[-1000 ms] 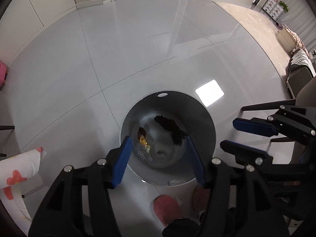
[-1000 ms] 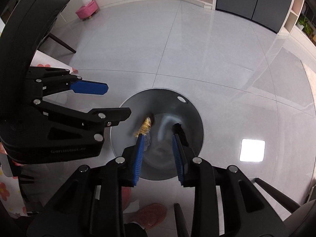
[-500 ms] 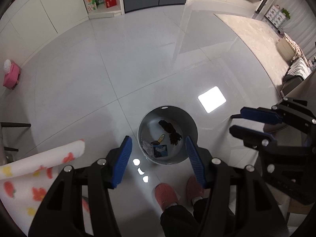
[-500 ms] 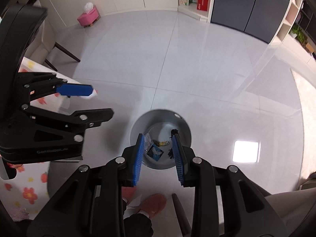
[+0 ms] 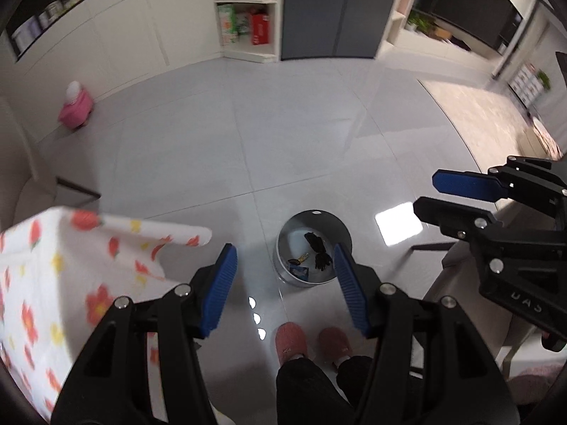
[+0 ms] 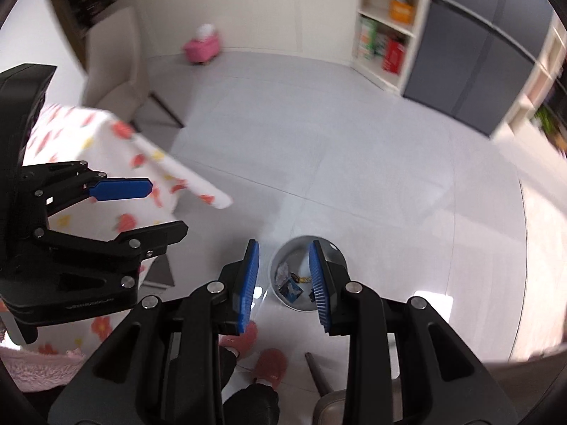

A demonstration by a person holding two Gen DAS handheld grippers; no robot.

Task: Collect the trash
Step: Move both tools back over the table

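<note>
A round grey trash bin (image 5: 287, 239) (image 6: 305, 265) stands on the pale tiled floor far below both grippers. Inside lie a black crumpled item (image 5: 318, 248), a blue wrapper (image 5: 299, 271) (image 6: 291, 288) and a small yellow wrapper (image 5: 301, 258). My left gripper (image 5: 283, 256) (image 6: 168, 209) hangs high above the bin, its jaws open wide with nothing between them. My right gripper (image 6: 283, 248) (image 5: 425, 194) is beside it at the same height. Its blue pads (image 6: 250, 283) stand a narrow gap apart, and nothing is held.
A table with a flowered cloth (image 5: 53, 283) (image 6: 88, 141) is to the left, with a beige chair (image 6: 113, 71) behind it. The person's pink slippers (image 5: 290, 341) stand just in front of the bin. A pink toy (image 5: 76, 109), shelves (image 5: 248, 17) and a rug (image 5: 478, 113) lie farther off.
Both grippers have risen well above the bin, which now looks much smaller. The table and far cabinets have come into view. Neither jaw opening changed.
</note>
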